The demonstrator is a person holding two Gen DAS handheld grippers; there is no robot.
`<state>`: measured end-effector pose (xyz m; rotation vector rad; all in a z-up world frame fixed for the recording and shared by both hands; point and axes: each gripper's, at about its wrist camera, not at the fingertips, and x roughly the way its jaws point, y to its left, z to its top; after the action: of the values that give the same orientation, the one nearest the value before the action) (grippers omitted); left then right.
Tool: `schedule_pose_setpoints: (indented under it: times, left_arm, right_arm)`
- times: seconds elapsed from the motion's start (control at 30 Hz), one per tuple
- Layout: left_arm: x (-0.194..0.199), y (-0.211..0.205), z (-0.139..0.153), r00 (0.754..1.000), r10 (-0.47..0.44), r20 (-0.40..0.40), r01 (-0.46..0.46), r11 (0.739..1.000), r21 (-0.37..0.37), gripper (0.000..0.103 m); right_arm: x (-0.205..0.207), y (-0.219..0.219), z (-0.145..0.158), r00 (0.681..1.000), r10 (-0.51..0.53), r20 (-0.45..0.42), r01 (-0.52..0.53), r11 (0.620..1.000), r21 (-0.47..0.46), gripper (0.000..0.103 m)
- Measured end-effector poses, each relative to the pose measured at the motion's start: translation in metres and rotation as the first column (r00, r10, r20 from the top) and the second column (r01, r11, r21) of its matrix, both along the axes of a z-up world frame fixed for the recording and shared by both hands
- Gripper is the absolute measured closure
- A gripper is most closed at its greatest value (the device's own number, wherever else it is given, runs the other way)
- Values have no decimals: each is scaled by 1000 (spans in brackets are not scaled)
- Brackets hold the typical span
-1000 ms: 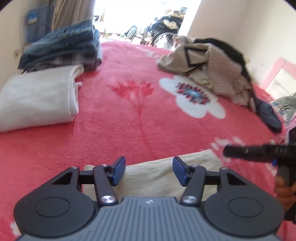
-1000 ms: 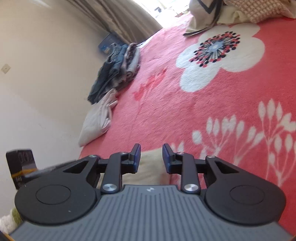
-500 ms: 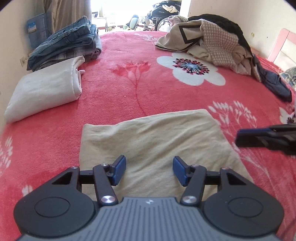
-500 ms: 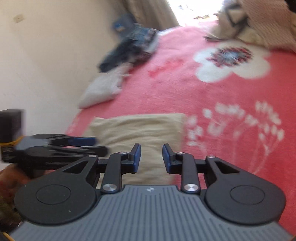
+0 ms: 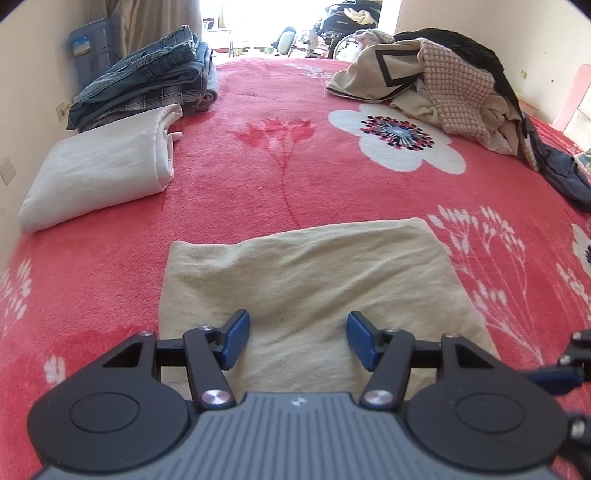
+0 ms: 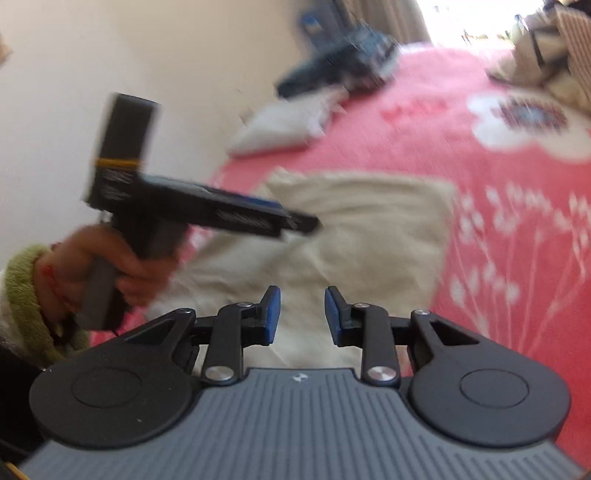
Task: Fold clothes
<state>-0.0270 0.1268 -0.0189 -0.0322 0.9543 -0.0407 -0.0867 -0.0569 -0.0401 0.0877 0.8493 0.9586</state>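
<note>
From the left wrist we see our left gripper (image 5: 297,339) spread and empty over the folded beige cloth (image 5: 314,280) at 6 o'clock on the red blanket (image 5: 258,177), its near edge hidden. From the right wrist, all blurred, our right gripper (image 6: 302,314) is narrowly parted, pinching nothing, above the cloth (image 6: 369,240).

A red blanket (image 5: 258,192) with white flowers covers the bed. At the far left corner, a blue water jug (image 5: 90,50) stands against the cream wall (image 5: 33,74), beside a beige curtain (image 5: 147,18). An outlet (image 5: 62,110) sits low on that wall. Past the bed's far edge, in bright light, a wheelchair (image 5: 343,26) is parked. A pink headboard (image 5: 576,96) shows at the right edge.
</note>
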Motion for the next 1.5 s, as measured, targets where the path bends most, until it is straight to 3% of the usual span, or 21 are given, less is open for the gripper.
schedule_pose_setpoints:
  times: [0.13, 0.23, 0.3, 0.43, 0.57, 0.67, 0.87, 1.0, 1.17, 1.5]
  left_arm:
    - [1, -2, 1, 1000, 19, -17, -19, 1000, 6, 43]
    - [1, -6, 1, 999, 25, -24, -24, 999, 31, 43]
    - [1, -9, 1, 999, 26, -25, -25, 998, 52, 42]
    - [0, -13, 1, 999, 29, -26, -27, 997, 74, 42]
    - [0, -16, 1, 999, 31, -28, -28, 995, 94, 41]
    - [-1, -20, 1, 999, 28, -22, -25, 992, 120, 41]
    - [-2, -24, 2, 999, 27, -20, -24, 989, 147, 40]
    - [-3, -26, 2, 1000, 25, -18, -22, 986, 162, 40]
    - [-4, -28, 2, 1000, 20, -14, -17, 984, 177, 40]
    - [-6, -33, 2, 1000, 6, -6, -5, 977, 213, 39]
  right_arm:
    - [-12, 12, -24, 999, 46, -24, -48, 996, -82, 78]
    - [-16, 10, -17, 999, 51, -11, -51, 994, -101, 77]
    - [-13, 6, -7, 999, 36, -6, -37, 997, -64, 77]
    - [-26, 18, 7, 990, 103, 100, -102, 995, -18, 77]
    - [-44, 38, -16, 973, 208, 103, -191, 969, -158, 78]
    - [-48, 42, -17, 967, 216, 131, -191, 964, -183, 78]
    - [-50, 39, -3, 964, 214, 156, -194, 972, -136, 77]
    - [-65, 36, 9, 935, 272, 227, -254, 961, -108, 77]
    - [-74, 46, -13, 926, 318, 205, -273, 937, -218, 79]
    - [-76, 47, -15, 921, 324, 218, -273, 933, -232, 79]
